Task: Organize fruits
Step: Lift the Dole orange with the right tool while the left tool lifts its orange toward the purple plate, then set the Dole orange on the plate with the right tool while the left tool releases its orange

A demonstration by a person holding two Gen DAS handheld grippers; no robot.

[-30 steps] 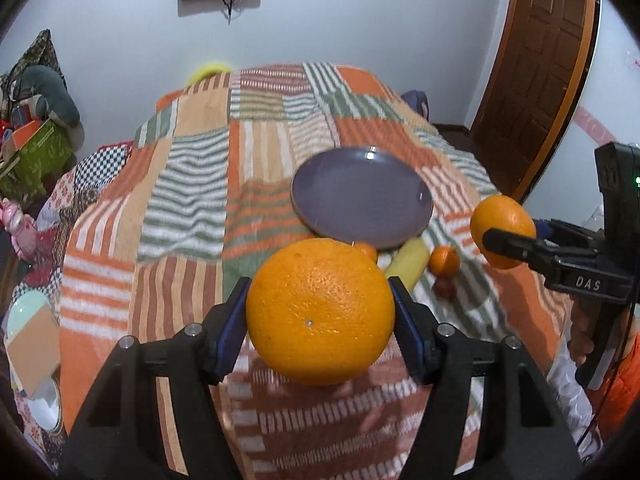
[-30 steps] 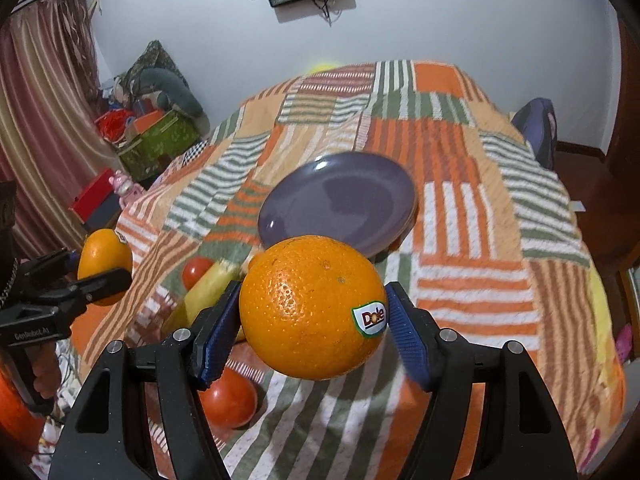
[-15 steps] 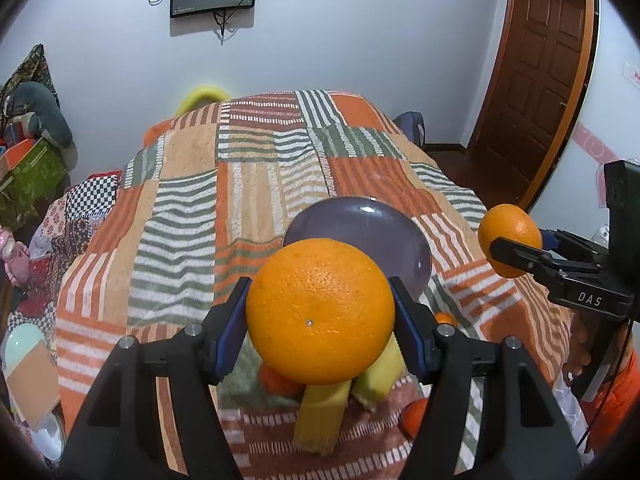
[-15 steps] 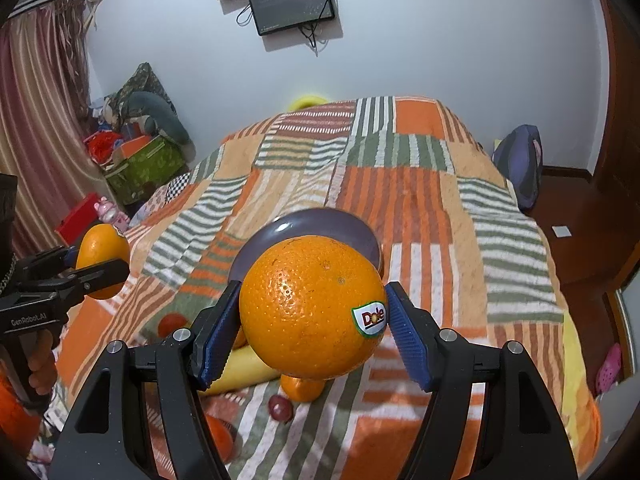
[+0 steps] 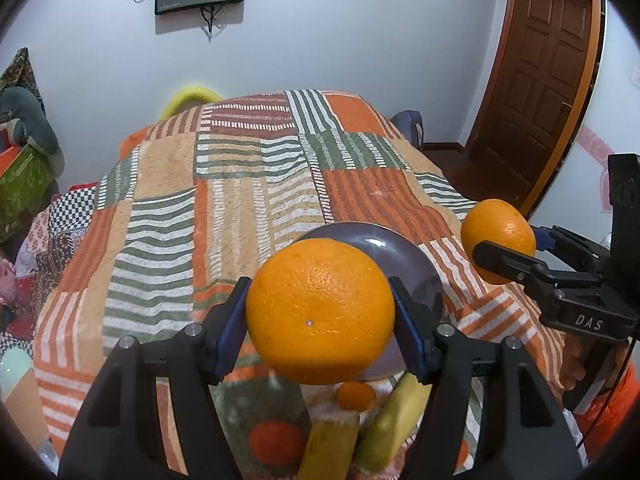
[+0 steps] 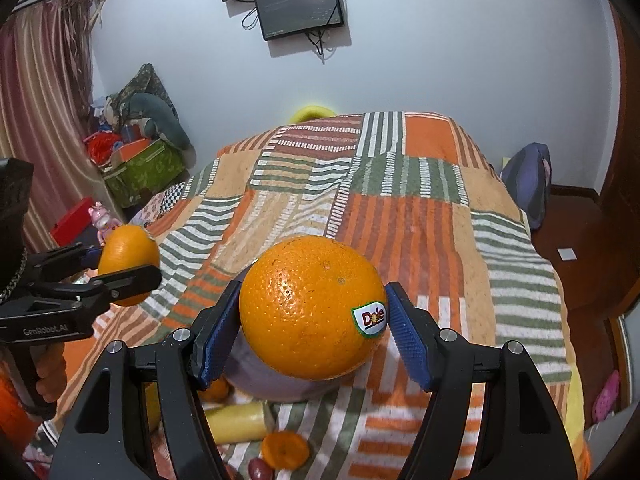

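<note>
Receding from both orange-clamping grippers [image 5: 320, 312] [image 6: 310, 308], the plate [image 5: 404, 248] sits lower

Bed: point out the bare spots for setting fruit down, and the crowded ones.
Free: the bedspread beyond the plate, up to the far edge, and the stretch left of the plate. Crowded: the near edge below the plate, where bananas and small oranges lie.
</note>
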